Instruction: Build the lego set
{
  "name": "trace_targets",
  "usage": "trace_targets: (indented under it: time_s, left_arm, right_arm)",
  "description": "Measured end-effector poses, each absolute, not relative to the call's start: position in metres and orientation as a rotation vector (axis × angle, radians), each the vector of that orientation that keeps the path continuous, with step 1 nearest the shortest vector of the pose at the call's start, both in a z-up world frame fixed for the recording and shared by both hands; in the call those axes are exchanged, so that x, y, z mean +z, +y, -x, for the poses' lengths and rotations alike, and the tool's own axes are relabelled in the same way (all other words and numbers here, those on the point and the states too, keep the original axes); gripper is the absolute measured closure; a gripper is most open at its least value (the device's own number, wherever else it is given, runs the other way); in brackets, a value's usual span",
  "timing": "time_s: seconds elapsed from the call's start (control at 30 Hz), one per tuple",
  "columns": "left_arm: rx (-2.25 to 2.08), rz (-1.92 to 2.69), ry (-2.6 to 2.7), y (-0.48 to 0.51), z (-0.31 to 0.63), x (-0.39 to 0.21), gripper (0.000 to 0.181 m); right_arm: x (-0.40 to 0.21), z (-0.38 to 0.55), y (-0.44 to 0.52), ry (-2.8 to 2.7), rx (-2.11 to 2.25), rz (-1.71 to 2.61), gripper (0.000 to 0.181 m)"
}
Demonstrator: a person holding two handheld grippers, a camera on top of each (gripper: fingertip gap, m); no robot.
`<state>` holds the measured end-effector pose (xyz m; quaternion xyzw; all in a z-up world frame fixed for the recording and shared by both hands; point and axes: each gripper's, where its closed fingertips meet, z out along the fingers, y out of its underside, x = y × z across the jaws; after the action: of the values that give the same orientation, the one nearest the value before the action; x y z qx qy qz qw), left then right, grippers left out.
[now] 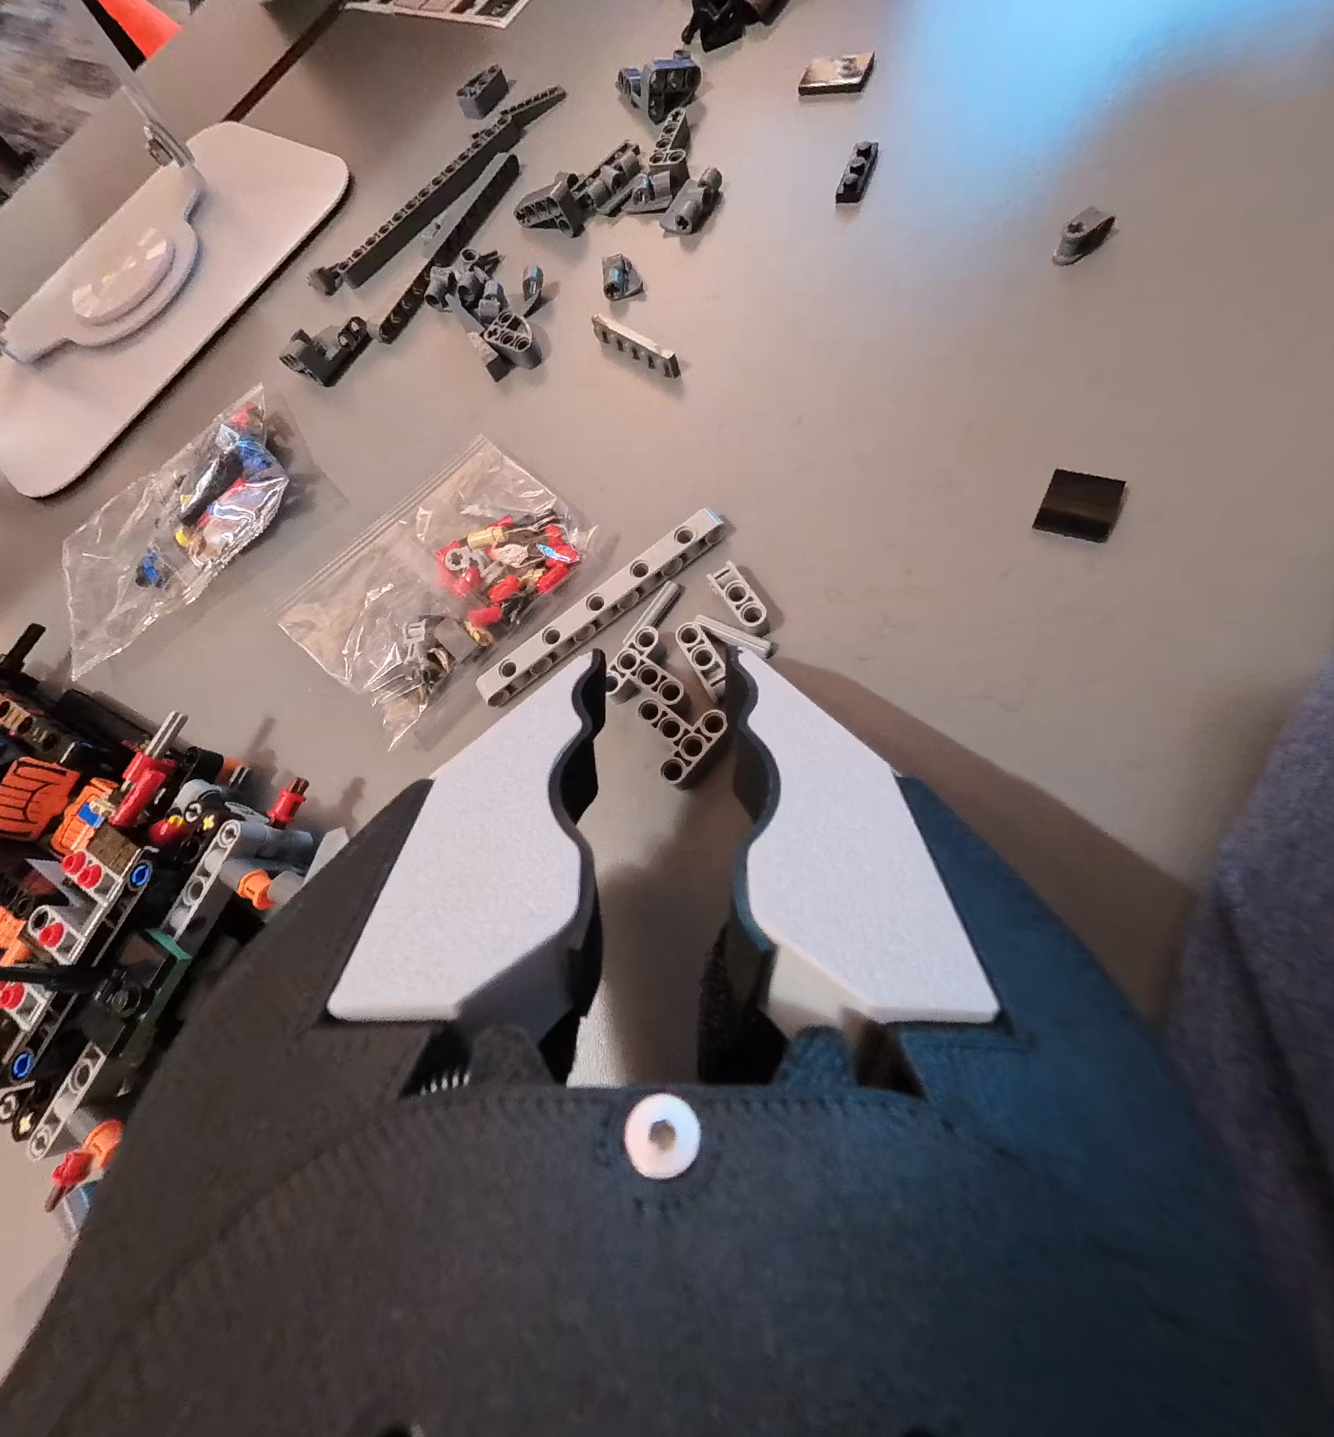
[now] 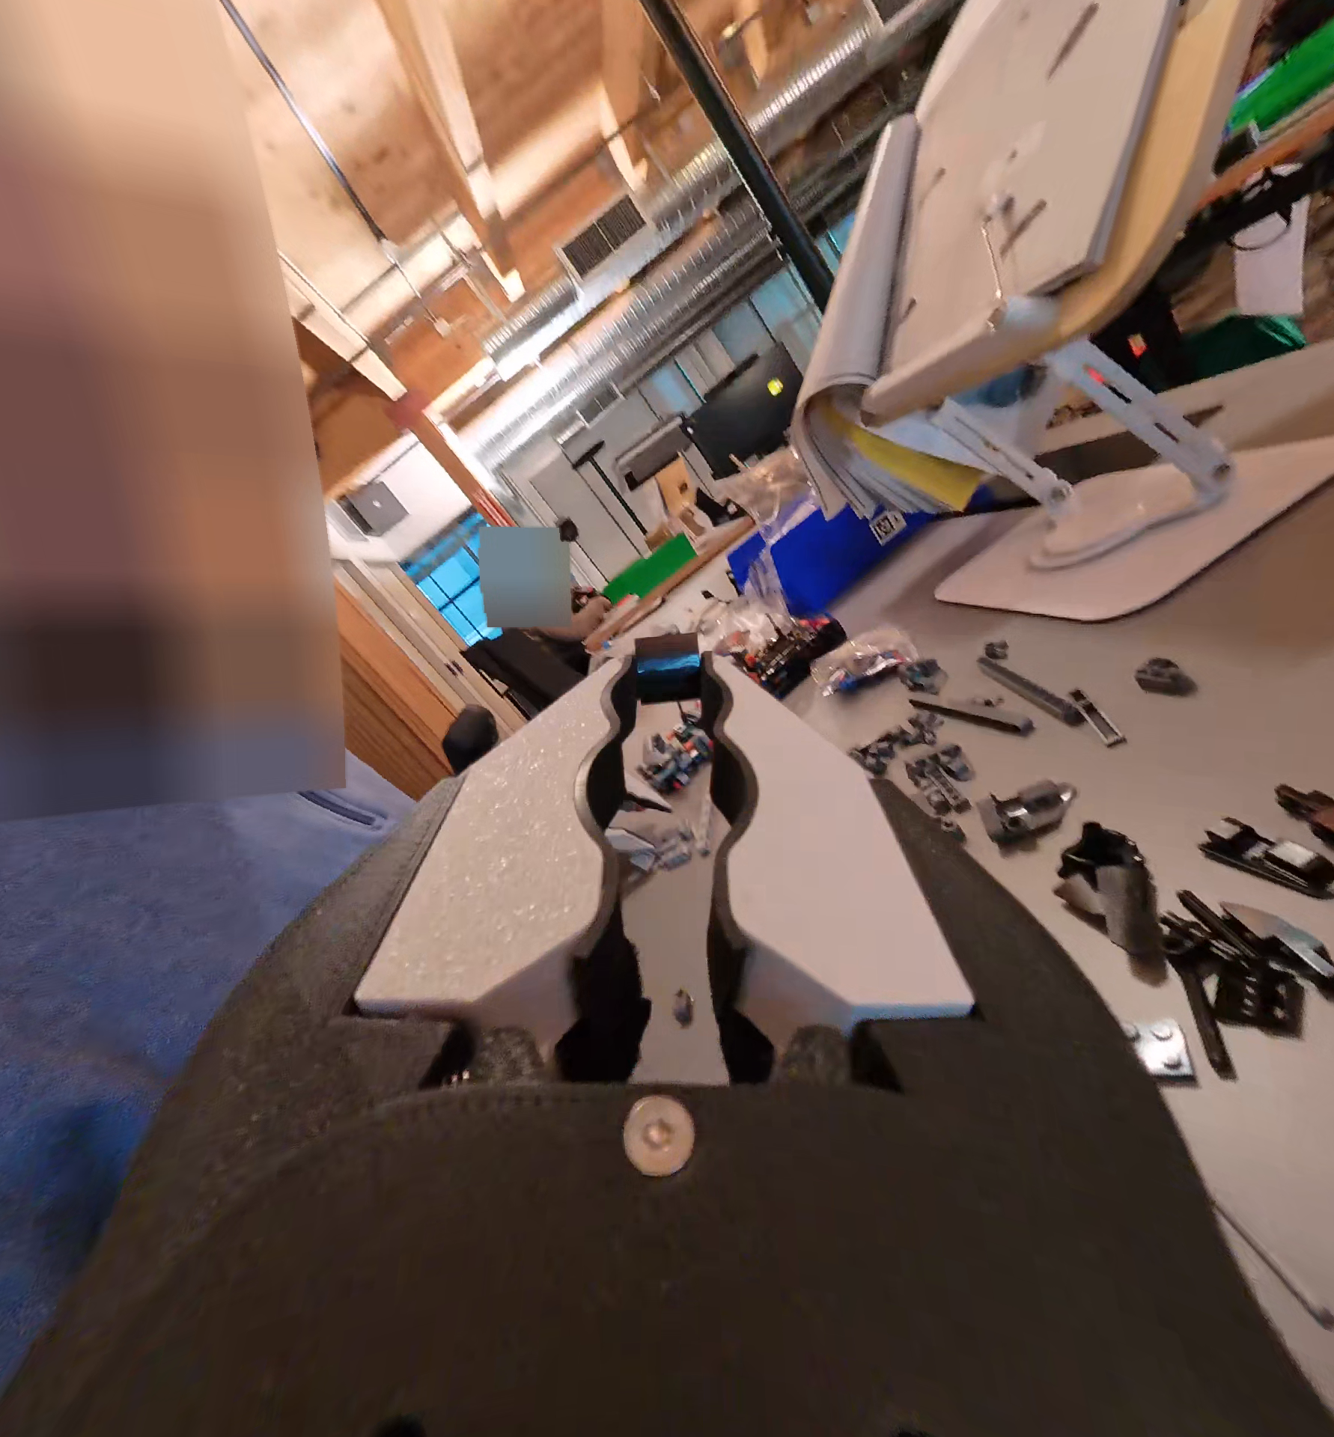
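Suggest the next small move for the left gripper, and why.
Probably ease the left gripper down and shut it on the light grey L-shaped beam. Its jaws are open with the tips either side of that beam in the loose grey pile, nothing held. The right gripper already pinches a small black piece above the table, so a mating part seems next.

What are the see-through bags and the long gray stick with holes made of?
The bags look like thin, soft plastic: clear, crinkled and shiny, with small colored pieces showing through. The gray stick looks like hard plastic with a smooth, dull finish and neat round holes, though the pictures alone cannot prove it.
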<state>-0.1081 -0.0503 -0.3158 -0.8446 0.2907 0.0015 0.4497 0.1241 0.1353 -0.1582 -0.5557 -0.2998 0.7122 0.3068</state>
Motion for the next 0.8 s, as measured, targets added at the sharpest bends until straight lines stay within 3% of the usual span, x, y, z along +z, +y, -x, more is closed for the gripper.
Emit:
trace_targets:
  time_s: [0.33,0.8]
  left_arm:
    - [0.034,2.080,0.726,-0.050,0.108,-0.316,0.153]
    - [0.035,2.088,0.721,-0.049,0.109,-0.317,0.153]
  right_arm:
    - [-0.143,-0.127,0.126,-0.771,1.899,1.403,0.168]
    - [-0.261,-0.091,0.068,-1.364,1.107,1.880,0.168]
